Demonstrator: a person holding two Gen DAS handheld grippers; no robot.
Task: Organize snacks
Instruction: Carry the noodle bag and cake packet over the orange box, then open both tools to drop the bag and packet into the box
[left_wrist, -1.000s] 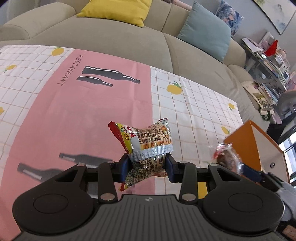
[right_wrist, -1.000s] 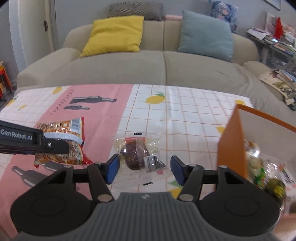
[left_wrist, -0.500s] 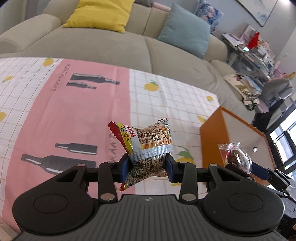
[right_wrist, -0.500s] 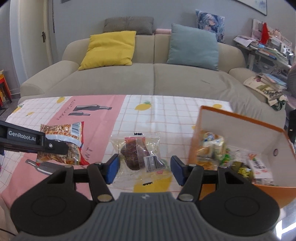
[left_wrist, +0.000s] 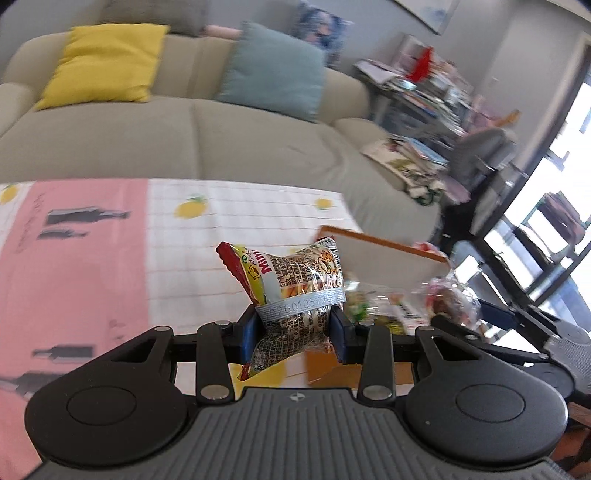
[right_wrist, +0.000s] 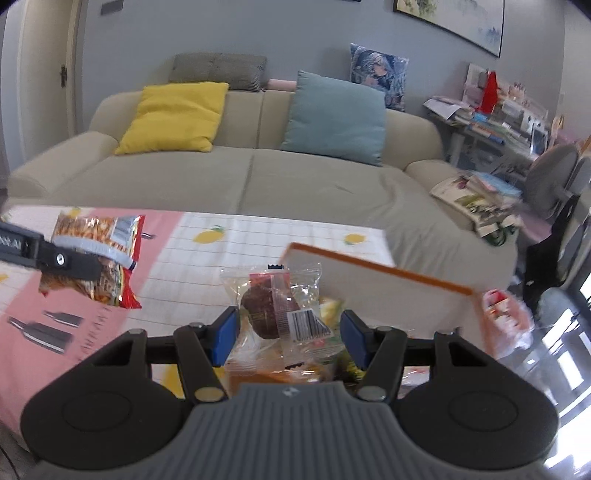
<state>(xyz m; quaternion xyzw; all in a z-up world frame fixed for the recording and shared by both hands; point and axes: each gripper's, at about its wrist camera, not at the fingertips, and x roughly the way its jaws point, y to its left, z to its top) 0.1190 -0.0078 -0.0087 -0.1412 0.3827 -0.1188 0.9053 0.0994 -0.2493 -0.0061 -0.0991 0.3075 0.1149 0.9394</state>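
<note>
Crinkly foil snack bag (left_wrist: 295, 295), light and soft, clamped mid-body in left gripper (left_wrist: 293, 334), aloft beside orange box (right_wrist: 373, 273) at tabletop's right edge. Right gripper (right_wrist: 288, 338) pinches clear-wrapped cake (right_wrist: 273, 310) over box; slippery film, crushable, grip lightly.

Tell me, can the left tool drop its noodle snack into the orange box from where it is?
Probably yes. The left tool grips the noodle snack up off the table, the orange box is just ahead with its top open, and nothing blocks the way. The right tool is close beside.
</note>
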